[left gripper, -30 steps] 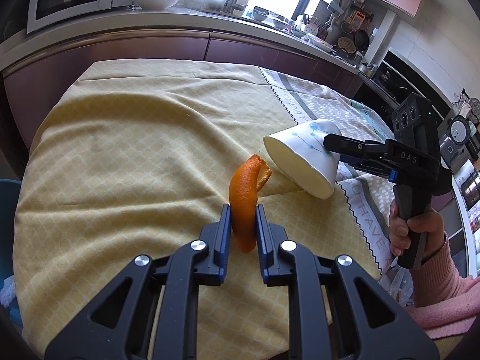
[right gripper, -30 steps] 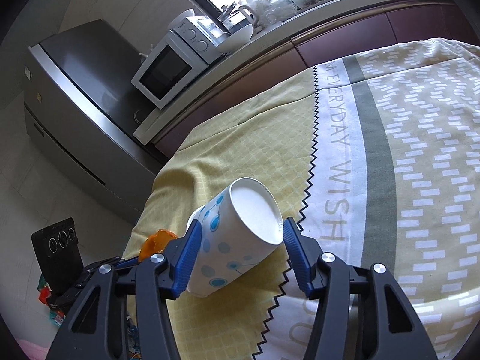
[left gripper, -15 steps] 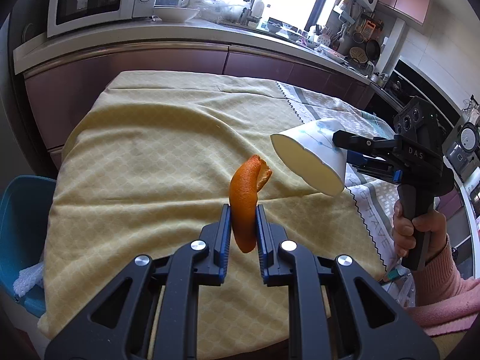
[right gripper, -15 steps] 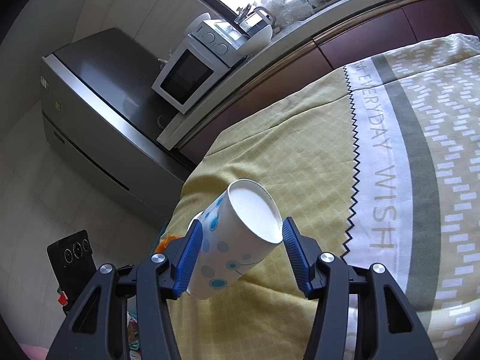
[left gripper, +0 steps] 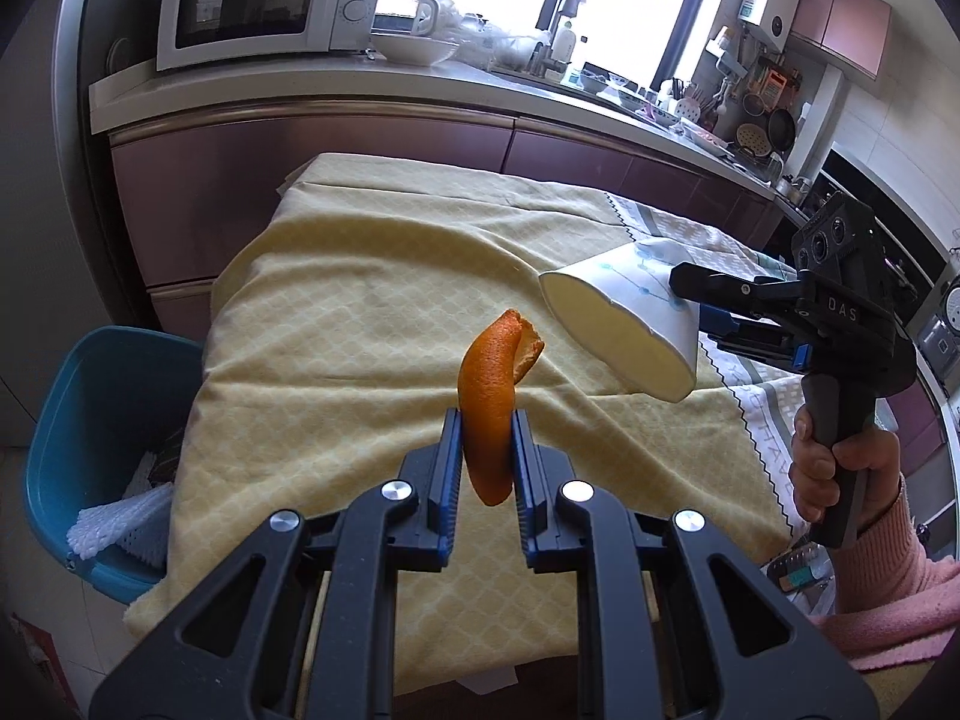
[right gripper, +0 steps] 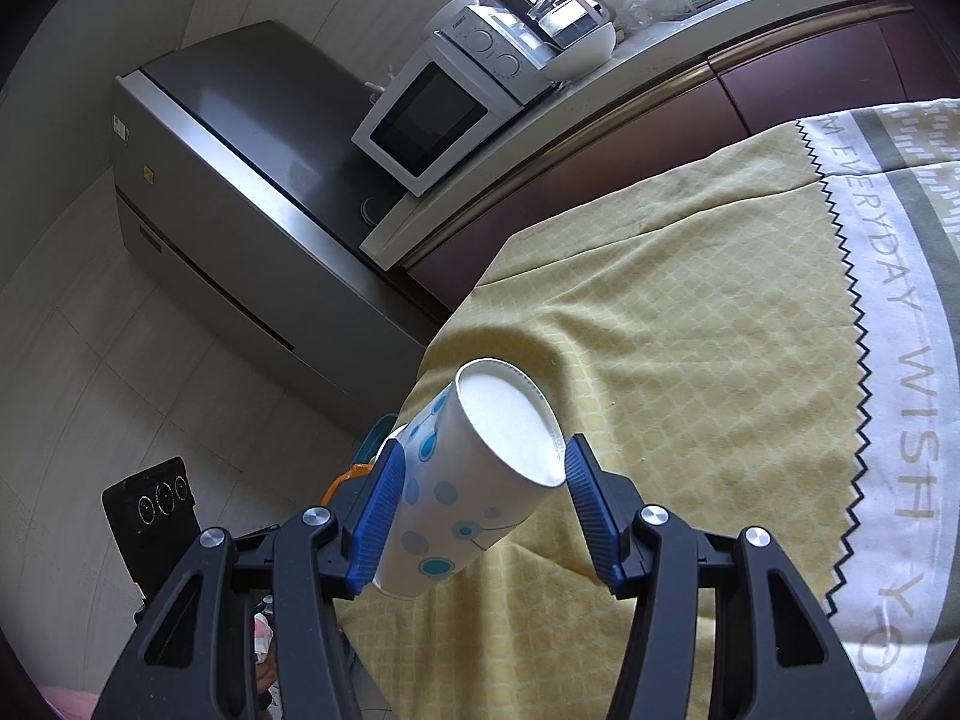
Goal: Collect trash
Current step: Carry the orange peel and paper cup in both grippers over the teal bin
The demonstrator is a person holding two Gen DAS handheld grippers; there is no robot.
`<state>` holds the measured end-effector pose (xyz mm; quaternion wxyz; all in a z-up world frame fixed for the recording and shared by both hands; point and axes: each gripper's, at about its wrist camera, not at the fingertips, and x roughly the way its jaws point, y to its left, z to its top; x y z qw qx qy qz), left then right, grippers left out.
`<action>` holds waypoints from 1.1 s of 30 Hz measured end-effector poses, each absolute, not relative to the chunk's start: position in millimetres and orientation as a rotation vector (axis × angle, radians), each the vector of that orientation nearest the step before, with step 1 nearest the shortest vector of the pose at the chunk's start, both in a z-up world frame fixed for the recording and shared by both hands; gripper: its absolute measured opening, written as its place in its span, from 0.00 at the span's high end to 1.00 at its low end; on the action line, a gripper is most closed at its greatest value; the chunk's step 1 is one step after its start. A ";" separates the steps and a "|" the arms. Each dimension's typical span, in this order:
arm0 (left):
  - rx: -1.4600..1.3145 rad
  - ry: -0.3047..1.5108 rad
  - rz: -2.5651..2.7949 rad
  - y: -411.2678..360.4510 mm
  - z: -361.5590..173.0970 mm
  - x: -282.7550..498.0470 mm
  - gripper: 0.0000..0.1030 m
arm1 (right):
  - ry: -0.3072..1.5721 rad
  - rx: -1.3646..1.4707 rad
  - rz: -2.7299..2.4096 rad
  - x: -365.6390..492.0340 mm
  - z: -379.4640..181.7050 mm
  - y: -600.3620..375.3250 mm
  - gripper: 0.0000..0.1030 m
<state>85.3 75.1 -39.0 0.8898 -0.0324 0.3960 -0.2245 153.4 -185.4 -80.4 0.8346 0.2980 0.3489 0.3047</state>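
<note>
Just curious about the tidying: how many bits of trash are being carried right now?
2: an orange peel in the left gripper, a paper cup in the right gripper.

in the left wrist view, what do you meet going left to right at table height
blue plastic bin → curled orange peel pinched in the left gripper → white paper cup with blue dots → black right gripper → hand in a pink sleeve

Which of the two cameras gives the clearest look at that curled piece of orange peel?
The left wrist view: the curled orange peel stands centred and unobstructed, pinched in the left gripper. The right wrist view shows only an orange sliver behind its own gripper finger.
</note>
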 end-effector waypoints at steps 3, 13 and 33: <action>-0.083 0.815 -0.440 89.8 -36.3 81.3 0.84 | 0.743 0.621 0.666 158.0 -78.1 -174.5 0.49; -0.115 0.803 -0.373 126.5 -32.6 72.2 0.84 | 0.765 0.593 0.741 173.1 -72.4 -138.7 0.49; -0.160 0.779 -0.261 171.8 -24.2 61.1 0.84 | 0.783 0.540 0.852 191.2 -59.7 -81.3 0.49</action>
